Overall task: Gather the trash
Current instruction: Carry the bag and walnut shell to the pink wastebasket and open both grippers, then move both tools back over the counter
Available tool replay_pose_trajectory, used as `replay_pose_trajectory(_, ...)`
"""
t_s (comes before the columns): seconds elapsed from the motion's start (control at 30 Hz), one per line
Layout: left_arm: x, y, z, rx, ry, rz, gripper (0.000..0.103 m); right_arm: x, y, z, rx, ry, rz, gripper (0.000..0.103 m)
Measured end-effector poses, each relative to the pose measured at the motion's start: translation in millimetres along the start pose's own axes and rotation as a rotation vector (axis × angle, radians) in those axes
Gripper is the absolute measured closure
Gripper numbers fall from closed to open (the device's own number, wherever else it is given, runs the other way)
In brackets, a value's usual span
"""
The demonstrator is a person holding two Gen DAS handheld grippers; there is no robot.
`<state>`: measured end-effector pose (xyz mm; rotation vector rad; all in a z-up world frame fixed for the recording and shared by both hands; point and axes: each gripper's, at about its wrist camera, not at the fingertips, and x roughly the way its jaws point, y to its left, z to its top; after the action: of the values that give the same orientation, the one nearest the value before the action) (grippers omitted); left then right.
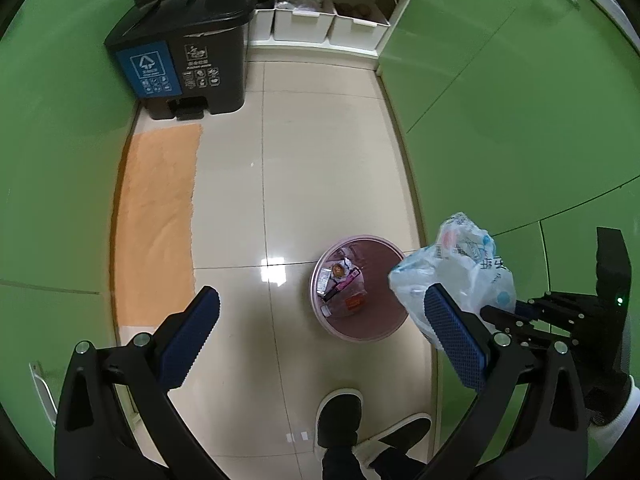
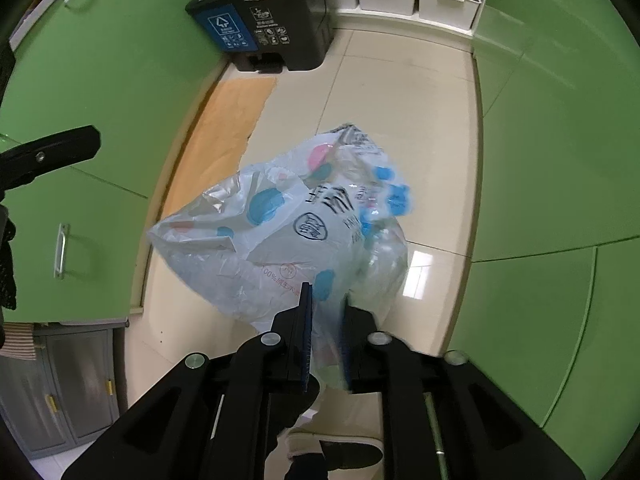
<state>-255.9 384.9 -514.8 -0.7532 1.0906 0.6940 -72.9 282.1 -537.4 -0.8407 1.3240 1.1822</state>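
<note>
Nearest, in the right wrist view: right gripper (image 2: pixel 325 312) pointing steeply down, its blue-padded fingers (image 2: pixel 306 336) standing slightly apart with the neck of a crumpled white plastic bag printed with blue and pink dots (image 2: pixel 304 220) between them; whether the pads press on the film cannot be told, the far pad being blurred. Bag bulging forward past the fingertips, hanging above the glossy beige tiled floor (image 2: pixel 400 92).

In the left wrist view: left gripper (image 1: pixel 320 316) spread wide, nothing between its fingers (image 1: pixel 188 336). Below, two dark slippered feet (image 1: pixel 340 420). Just beyond the fingertips, a round pink waste basket (image 1: pixel 360 328) on the floor, holding small wrappers and packets. Same dotted bag just right of the basket, above its rim's edge, beside green cabinet doors (image 1: pixel 520 120).

Further off, an orange floor mat (image 1: pixel 160 216) along the left cabinets. Farthest, a black two-compartment pedal bin with a blue recycling label (image 1: pixel 180 64), and white storage boxes (image 1: pixel 304 22) on a low shelf.
</note>
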Motion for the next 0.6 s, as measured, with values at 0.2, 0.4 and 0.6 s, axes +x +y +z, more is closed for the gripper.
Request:
replay_pose_trajectory(0.2,1.7,0.7,-8.7,-0.008,0.005,0.006,0.003,7.6,-3.0,-0.8,0.017,-0.031,-0.010,0.006)
replay_pose_trajectory(0.4,-7.9,-18.3,-6.6,0.020,0.016,-0.002,0.003,-14.5,-12.6,-9.9,0.065,-0.027,-0.016,0.006)
replay_pose_trajectory(0.6,-53.6,-55.6,-2.1,0.075,0.009,-0.021,0.003,-92.1,-14.2,-18.0,0.114,-0.071,-0.020,0.006)
